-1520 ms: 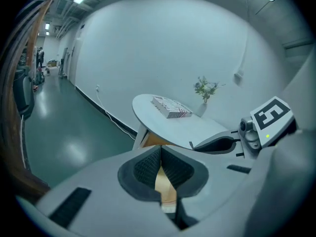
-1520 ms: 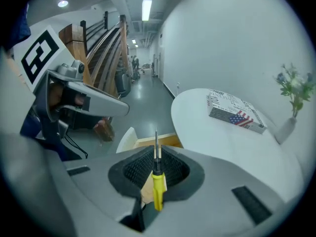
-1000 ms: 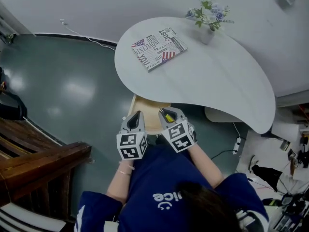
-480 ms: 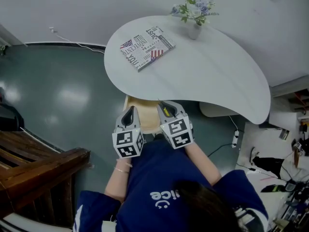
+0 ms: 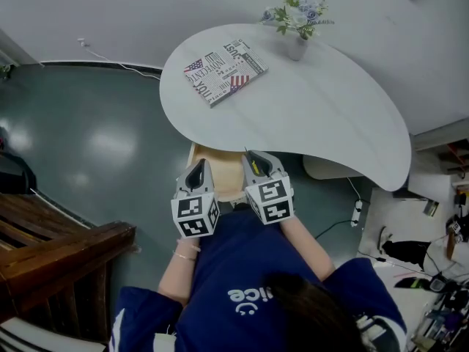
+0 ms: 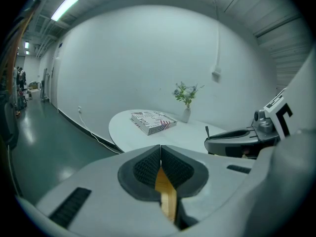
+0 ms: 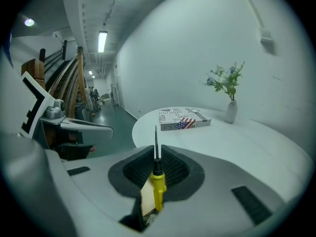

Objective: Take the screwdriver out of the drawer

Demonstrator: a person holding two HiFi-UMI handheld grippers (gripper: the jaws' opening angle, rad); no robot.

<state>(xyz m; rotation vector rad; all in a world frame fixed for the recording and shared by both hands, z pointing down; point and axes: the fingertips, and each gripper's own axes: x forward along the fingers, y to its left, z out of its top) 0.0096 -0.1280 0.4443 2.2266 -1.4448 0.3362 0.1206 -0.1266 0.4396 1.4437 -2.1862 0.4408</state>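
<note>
Your left gripper (image 5: 198, 171): jaws pressed together, nothing between them, over the left part of the open light wooden drawer (image 5: 229, 173), which sits under the white rounded table (image 5: 330, 116). Your right gripper (image 5: 254, 161): jaws clamped on the yellow-handled screwdriver (image 7: 157, 181). Its thin metal shaft pokes past the tips toward the table, above the drawer's right side.
</note>
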